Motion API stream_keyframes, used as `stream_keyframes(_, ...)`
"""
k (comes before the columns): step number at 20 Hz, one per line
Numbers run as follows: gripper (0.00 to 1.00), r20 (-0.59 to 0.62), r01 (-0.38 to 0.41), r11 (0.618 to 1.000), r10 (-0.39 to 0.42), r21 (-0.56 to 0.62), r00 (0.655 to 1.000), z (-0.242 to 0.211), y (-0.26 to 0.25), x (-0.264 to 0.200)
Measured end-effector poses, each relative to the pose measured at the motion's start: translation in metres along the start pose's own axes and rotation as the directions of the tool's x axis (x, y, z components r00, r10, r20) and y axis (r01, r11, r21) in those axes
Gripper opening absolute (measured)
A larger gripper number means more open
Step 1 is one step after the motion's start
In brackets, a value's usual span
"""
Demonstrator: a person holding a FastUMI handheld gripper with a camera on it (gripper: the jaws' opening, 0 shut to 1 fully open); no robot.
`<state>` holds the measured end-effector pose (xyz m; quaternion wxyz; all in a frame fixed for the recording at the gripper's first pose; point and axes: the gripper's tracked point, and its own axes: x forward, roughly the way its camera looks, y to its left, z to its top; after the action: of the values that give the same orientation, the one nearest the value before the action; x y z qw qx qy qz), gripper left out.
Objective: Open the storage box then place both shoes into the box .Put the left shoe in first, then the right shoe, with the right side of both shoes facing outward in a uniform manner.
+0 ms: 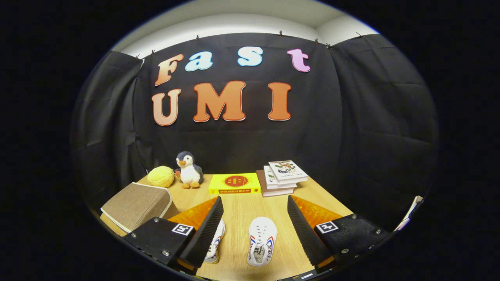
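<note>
Wooden table [238, 210] below the claw [254, 226], fingers apart, empty: one shoe [261, 241] between them, another shoe [217, 242] beside the left finger, closed box [134, 205] further left.

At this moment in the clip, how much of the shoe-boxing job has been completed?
Nothing looks done yet. The beige fabric storage box sits closed beyond the left finger. Both white canvas shoes lie on the light wooden table: one between the fingers, the other partly behind the left finger. The gripper is open, holding nothing. Left: open the box, then place both shoes.
</note>
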<state>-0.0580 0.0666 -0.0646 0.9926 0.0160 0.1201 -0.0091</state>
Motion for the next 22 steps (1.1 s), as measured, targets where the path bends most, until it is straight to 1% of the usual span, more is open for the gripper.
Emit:
stream_keyframes(5, 0.98, -0.076, -0.084, 0.996, 0.083, -0.005, 0.994, -0.027, 0.019, 0.024)
stream_keyframes(9, 0.98, -0.178, -0.148, 0.988, 0.154, 0.047, 0.972, -0.068, 0.047, 0.039)
stream_keyframes(13, 0.94, -0.302, -0.174, 0.979, 0.197, 0.102, 0.933, -0.117, 0.064, 0.05)
stream_keyframes(16, 0.91, -0.39, -0.18, 0.973, 0.223, 0.144, 0.893, -0.148, 0.074, 0.054)
stream_keyframes(18, 0.87, -0.443, -0.187, 0.97, 0.237, 0.153, 0.865, -0.168, 0.081, 0.058)
stream_keyframes(22, 0.76, -0.516, -0.224, 0.964, 0.267, 0.145, 0.814, -0.193, 0.098, 0.06)
